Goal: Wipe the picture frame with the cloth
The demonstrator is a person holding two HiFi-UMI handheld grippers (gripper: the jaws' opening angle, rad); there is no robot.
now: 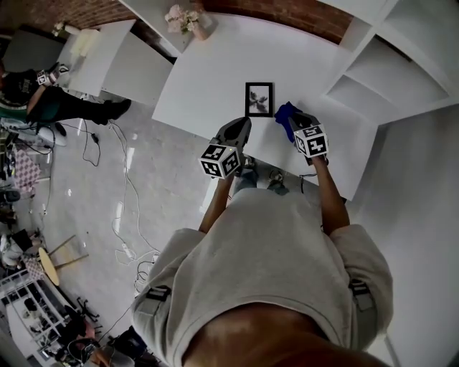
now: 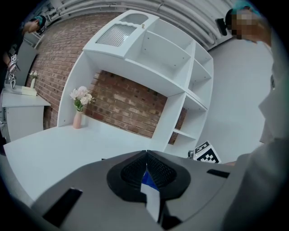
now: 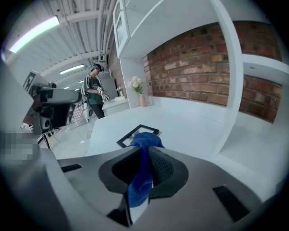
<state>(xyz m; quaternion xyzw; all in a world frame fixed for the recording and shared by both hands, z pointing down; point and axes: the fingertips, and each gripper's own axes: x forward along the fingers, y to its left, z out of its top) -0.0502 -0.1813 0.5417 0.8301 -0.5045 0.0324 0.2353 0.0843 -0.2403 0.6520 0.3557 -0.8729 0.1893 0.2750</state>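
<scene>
A small black picture frame (image 1: 259, 99) lies flat on the white table (image 1: 208, 79), also showing as a dark frame (image 3: 137, 134) in the right gripper view. My right gripper (image 1: 295, 122) is shut on a blue cloth (image 1: 285, 115), which bunches between its jaws and hangs just right of the frame; the cloth (image 3: 143, 167) fills the jaw gap in the right gripper view. My left gripper (image 1: 240, 129) hovers near the table's front edge, just below-left of the frame, jaws shut with nothing held (image 2: 146, 155).
A pink vase of flowers (image 1: 188, 20) stands at the table's far left corner. White shelving (image 1: 387, 64) rises to the right against a brick wall. A person (image 1: 43, 100) stands by another white table at far left; cables (image 1: 122, 186) lie on the floor.
</scene>
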